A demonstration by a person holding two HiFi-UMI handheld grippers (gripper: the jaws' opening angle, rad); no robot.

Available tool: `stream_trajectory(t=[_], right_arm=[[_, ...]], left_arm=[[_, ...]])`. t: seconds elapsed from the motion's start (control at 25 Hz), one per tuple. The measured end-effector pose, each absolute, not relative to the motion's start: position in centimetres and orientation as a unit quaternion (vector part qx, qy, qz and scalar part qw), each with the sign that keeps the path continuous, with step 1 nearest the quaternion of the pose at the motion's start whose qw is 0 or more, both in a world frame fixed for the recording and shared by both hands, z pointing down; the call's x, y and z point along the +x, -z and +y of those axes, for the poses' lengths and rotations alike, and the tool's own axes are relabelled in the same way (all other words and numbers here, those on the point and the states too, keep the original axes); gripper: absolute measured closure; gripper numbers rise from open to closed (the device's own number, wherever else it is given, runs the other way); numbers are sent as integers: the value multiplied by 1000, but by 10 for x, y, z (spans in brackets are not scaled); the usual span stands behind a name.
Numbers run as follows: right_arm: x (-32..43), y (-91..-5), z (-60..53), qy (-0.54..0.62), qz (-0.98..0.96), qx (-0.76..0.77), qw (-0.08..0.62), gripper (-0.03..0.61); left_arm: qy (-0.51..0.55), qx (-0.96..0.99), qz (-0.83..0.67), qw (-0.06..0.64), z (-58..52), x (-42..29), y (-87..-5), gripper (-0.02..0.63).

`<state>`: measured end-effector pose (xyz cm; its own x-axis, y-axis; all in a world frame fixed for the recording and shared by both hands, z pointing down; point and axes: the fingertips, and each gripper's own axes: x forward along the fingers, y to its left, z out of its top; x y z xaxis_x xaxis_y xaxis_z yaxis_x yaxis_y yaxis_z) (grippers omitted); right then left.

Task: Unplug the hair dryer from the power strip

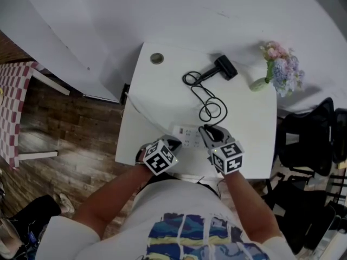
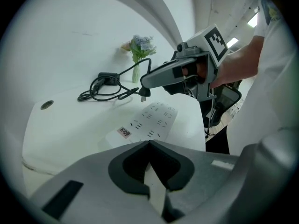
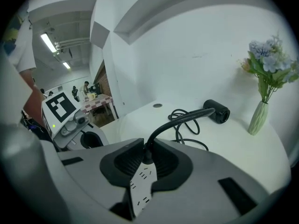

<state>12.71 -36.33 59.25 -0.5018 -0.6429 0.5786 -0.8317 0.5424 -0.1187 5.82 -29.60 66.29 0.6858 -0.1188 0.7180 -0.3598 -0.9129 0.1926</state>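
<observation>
Above strip (image 2: 154,120), right gripper (image 3: 148,147) pinches plug (image 2: 145,91); left gripper (image 2: 149,146) closed (its view shows prongs (image 2: 143,98)).

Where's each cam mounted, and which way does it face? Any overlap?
Head view: on the person's head, looking steeply down on the table; shows both forearms, the left gripper and the right gripper.
Left gripper view: on the left gripper, facing across the power strip toward the flowers; shows its own jaws and the right gripper.
Right gripper view: on the right gripper, along jaws shut on the plug, toward the hair dryer; shows the left gripper.
Shared: power strip, hair dryer and flowers appear in all three.
</observation>
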Motion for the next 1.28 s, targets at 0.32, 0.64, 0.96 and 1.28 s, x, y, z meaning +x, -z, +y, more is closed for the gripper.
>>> stream_trajectory(t=[0.32, 0.64, 0.96, 1.28], right_arm=[[139, -581, -367, -213, -844, 441, 218, 526], [145, -567, -363, -215, -847, 442, 201, 526], [148, -558, -358, -213, -848, 444, 196, 526], [148, -554, -355, -210, -847, 447, 195, 526]], left_arm=[[-371, 904, -136, 163, -297, 59, -663, 612], [-371, 905, -135, 159, -297, 59, -663, 612], [-373, 905, -133, 157, -297, 60, -663, 612], [-373, 905, -132, 154, -296, 60, -663, 612]])
